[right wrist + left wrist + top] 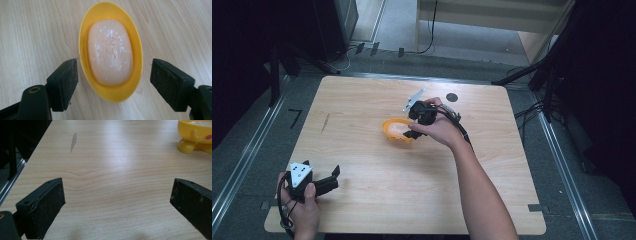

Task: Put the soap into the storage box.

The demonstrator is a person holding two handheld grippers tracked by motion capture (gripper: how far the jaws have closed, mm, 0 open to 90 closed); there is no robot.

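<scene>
While open, jaws flank the soap dish [110,92] untouched.

On the wooden table [362,100], the right gripper [416,127] hovered over a yellow soap dish [393,131] holding a pale soap bar [398,127]. The left gripper [331,181] rested near the table's front left corner, well apart.

- An oval yellow plastic soap dish [111,93] stands upright on small rounded feet near the middle of the wooden bench [377,200].
- A pale peach, rounded bar of soap [110,52] lies flat inside it, lengthwise.
</scene>
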